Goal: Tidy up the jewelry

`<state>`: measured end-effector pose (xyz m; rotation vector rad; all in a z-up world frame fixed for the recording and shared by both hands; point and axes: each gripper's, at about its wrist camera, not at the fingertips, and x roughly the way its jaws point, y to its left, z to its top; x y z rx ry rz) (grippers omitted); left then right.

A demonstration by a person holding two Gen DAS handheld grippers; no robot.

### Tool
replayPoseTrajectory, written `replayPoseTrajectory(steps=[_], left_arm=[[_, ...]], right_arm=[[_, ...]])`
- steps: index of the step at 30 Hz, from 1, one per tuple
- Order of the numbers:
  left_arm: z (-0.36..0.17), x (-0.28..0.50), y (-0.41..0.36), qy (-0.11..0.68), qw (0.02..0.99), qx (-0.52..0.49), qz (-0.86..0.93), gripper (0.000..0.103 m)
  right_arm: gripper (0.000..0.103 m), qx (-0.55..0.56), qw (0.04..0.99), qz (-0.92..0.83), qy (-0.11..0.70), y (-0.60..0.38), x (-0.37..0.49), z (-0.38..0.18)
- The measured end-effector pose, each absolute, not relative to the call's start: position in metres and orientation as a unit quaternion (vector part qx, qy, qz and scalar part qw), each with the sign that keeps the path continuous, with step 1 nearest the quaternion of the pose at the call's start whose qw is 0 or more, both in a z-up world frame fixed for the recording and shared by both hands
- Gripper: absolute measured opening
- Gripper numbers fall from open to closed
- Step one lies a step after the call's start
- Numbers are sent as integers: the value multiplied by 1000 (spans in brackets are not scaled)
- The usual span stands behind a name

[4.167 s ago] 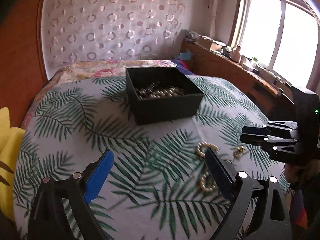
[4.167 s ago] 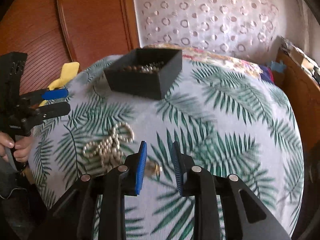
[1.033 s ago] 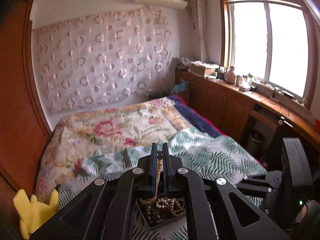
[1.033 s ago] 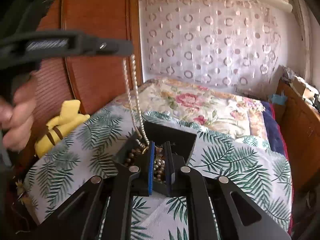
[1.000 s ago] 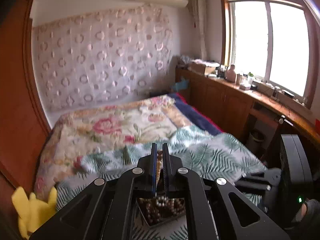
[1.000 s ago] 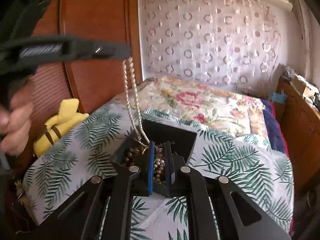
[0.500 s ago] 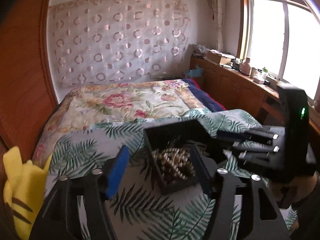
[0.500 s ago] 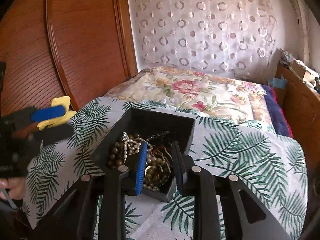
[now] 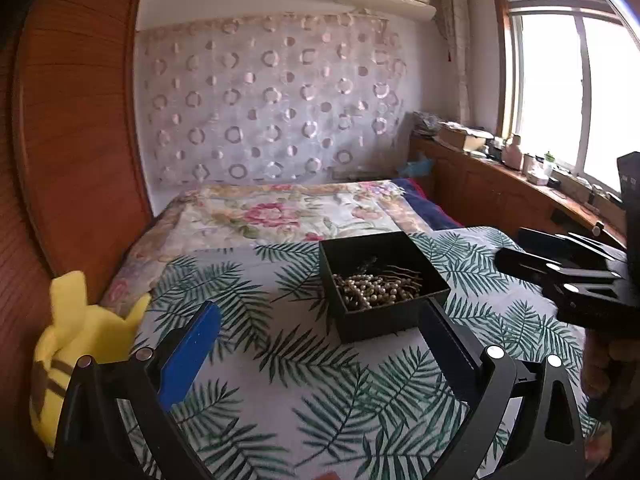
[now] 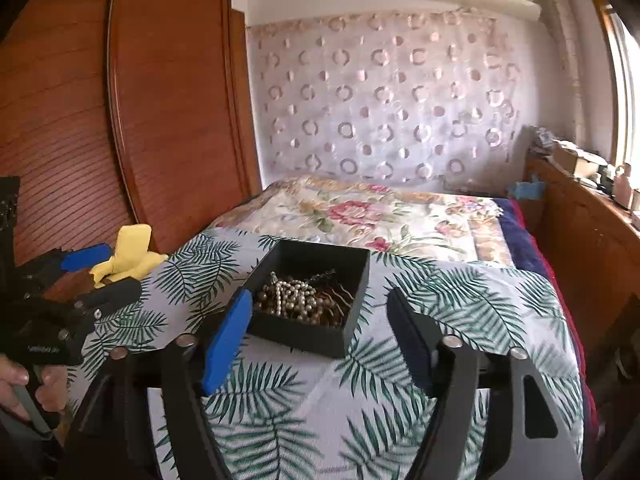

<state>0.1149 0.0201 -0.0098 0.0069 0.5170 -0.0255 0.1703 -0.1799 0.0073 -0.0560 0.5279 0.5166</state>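
A: Where's the jewelry?

B: Heaped in the square black box (image 9: 382, 280) on the palm-print bedspread (image 9: 320, 392): a pearl strand (image 10: 290, 294) over brown beads (image 10: 320, 312). No loose pieces show on the cloth, so the gathering looks about done.

A: And the grippers?

B: The left gripper (image 9: 320, 344) and the right gripper (image 10: 318, 330) are both opening wide, with nothing between their flat pads.

Bedroom. Bed (image 9: 280, 216), floral quilt; wooden wardrobe (image 10: 160, 120) left; circle-patterned curtain (image 9: 272, 100) on back wall; bright window (image 9: 560, 92) right, cluttered sideboard (image 9: 500, 184) beneath.
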Motion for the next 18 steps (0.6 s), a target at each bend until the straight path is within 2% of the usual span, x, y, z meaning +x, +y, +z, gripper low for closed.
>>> replayPoseTrajectory(steps=[6, 18], left_arm=[[-3, 89, 20, 245, 970, 3, -2, 95], [-2, 68, 18, 242, 970, 7, 17, 95]], right_arm=[[101, -9, 945, 224, 236, -203, 130, 13], [101, -2, 958, 173, 230, -224, 109, 5]])
